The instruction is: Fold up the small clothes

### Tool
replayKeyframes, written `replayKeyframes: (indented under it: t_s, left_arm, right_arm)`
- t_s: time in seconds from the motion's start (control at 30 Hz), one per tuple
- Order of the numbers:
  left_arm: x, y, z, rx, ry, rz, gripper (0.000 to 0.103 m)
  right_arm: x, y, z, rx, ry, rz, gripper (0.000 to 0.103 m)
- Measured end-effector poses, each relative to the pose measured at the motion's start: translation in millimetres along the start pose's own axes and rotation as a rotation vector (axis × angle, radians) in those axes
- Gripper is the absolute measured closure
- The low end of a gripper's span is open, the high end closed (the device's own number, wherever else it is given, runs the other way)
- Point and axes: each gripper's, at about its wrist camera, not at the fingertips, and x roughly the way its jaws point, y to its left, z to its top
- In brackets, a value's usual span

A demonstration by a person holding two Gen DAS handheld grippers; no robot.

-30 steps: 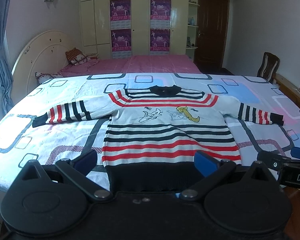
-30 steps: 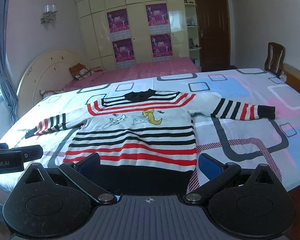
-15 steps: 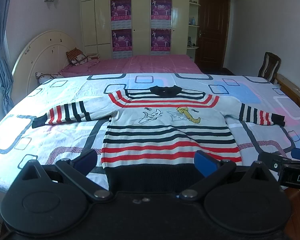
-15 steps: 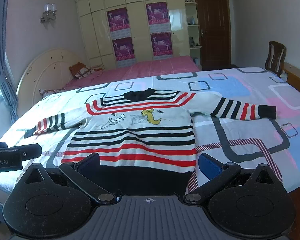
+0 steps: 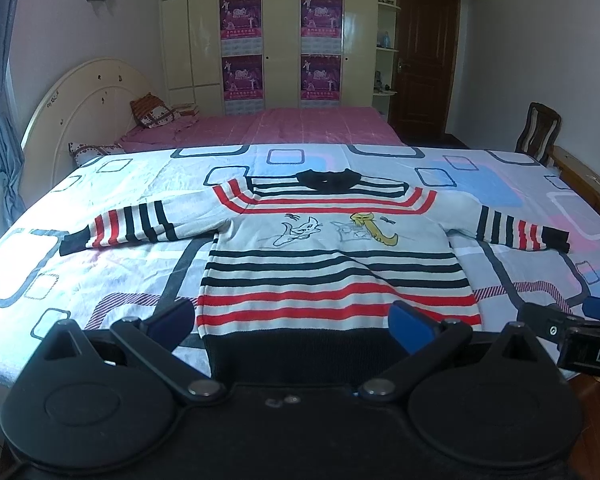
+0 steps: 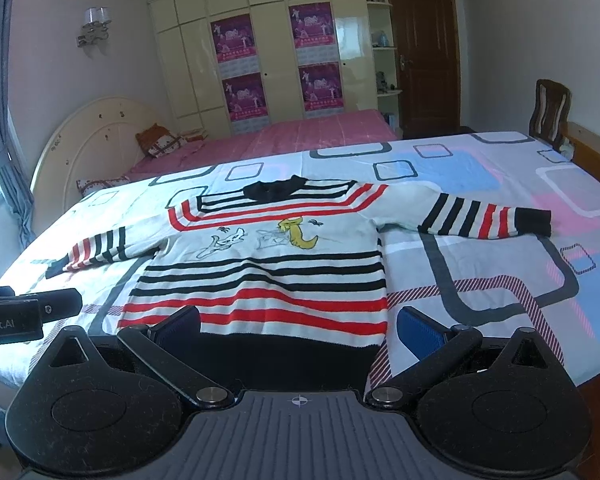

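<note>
Hovering level: both grippers (image 5: 292,320) (image 6: 298,326) spread, before sweater (image 5: 332,264).

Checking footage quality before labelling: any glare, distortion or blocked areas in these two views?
Left wrist view: strong fisheye bowing, dark vignetted corners, daylight washing out the bed sheet at left; the open left gripper hides the sweater hem. Right wrist view: same bowing, glare on the wardrobe doors; the open right gripper covers the hem.

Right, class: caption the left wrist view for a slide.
Open left hand-held gripper faces a striped sweater spread flat on the bed.
</note>
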Motion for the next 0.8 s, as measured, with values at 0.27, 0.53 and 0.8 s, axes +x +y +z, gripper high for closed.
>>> replayKeyframes:
  t_s: [0.27,0.53,0.8]
  left_arm:
    - [3.6,-4.1,-1.5,-0.002,0.003,0.003,0.000]
    - [6.6,-3.6,-3.5,-0.004,0.002,0.008,0.000]
    - [11.1,0.5,-3.7,-0.014,0.004,0.014,0.000]
  right_arm:
    - [0.4,-1.8,0.1,0.001,-0.001,-0.002,0.000]
    - [1.7,-5.6,-0.1,0.006,-0.005,-0.008,0.000]
    - [3.3,-5.3,-0.2,0.004,-0.003,-0.012,0.000]
